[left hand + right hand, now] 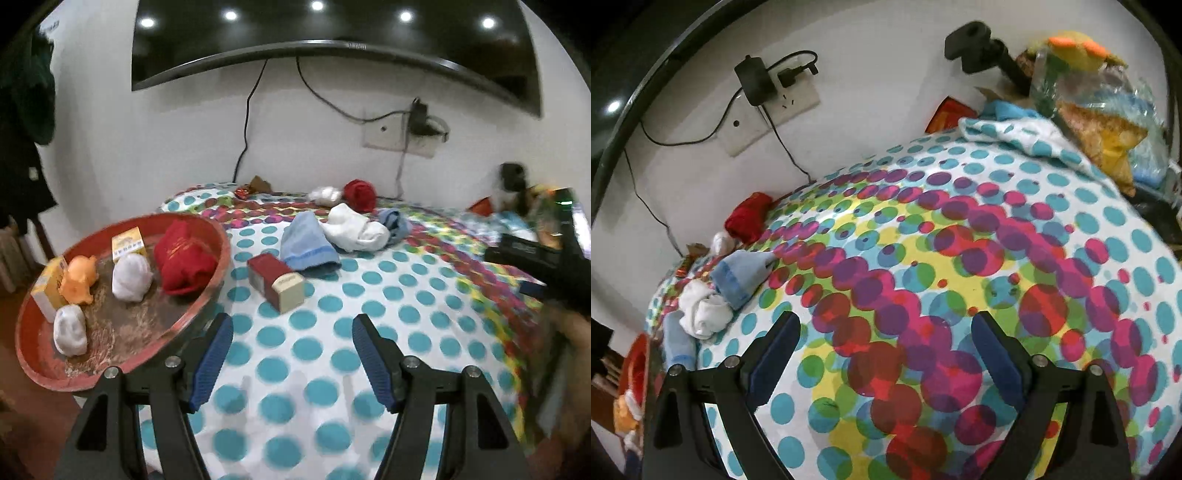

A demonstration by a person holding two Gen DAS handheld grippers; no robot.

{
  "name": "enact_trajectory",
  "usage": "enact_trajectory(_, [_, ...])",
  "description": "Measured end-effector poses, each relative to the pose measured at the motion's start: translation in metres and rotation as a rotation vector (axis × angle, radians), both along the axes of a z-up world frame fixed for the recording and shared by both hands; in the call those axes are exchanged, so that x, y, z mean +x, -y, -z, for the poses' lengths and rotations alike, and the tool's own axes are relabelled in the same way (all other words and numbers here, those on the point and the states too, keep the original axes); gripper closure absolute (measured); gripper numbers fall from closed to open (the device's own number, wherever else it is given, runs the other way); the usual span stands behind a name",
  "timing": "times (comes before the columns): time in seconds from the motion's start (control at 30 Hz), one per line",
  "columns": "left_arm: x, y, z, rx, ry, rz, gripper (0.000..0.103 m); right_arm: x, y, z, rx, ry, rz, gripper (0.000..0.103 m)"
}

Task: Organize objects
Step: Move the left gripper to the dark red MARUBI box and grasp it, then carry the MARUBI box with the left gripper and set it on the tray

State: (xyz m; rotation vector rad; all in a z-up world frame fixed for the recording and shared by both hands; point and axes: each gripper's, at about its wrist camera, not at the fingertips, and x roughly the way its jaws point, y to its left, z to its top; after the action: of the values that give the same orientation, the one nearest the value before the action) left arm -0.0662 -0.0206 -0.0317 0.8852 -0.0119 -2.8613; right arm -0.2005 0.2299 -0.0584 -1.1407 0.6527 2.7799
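A red round tray [218, 269] at the left holds a red sock roll [183, 258], two white sock rolls [131, 277], an orange toy pig [79, 280] and two yellow boxes [127, 243]. On the dotted cloth [369, 302] lie a red box [275, 282], a light blue sock [308, 245], a white sock [354, 227], another blue sock [395, 221], a red sock ball [360, 194] and a white one [325, 195]. My left gripper [291, 354] hovers open and empty before the red box. My right gripper [886, 332] is open and empty over bare cloth, with socks [705, 312] off to its left.
A dark TV [332, 37] hangs on the wall above a socket [775, 107] with cables. Snack bags and a plush toy [1089, 103] pile up at the table's far right beside a black mount [975, 44]. Dark clothes [26, 110] hang at the left.
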Motion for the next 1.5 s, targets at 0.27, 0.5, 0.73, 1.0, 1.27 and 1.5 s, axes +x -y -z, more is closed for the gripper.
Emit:
enact_trajectory(0.27, [-0.086, -0.016, 0.016, -0.049, 0.173, -0.209, 0.034, 0.008, -0.014, 0.003, -0.121, -0.050, -0.015, 0.008])
enact_trajectory(0.5, [-0.123, 0.020, 0.034, 0.052, 0.284, -0.329, 0.034, 0.007, -0.014, 0.004, -0.137, -0.057, -0.028, 0.008])
enact_trajectory(0.73, [-0.130, 0.027, 0.034, 0.092, 0.300, -0.299, 0.073, 0.007, -0.014, 0.004, -0.136, -0.056, -0.029, 0.007])
enact_trajectory(1.0, [-0.102, -0.015, 0.008, -0.008, 0.194, -0.130, 0.073, 0.006, -0.013, 0.004, -0.129, -0.052, -0.029, 0.006])
enact_trajectory(1.27, [-0.082, -0.024, -0.066, -0.065, -0.007, -0.035, 0.074, 0.006, -0.013, 0.004, -0.131, -0.053, -0.029, 0.006])
enact_trajectory(1.5, [-0.077, 0.018, -0.128, -0.046, -0.132, -0.076, 0.074, 0.006, -0.013, 0.004, -0.130, -0.052, -0.029, 0.006])
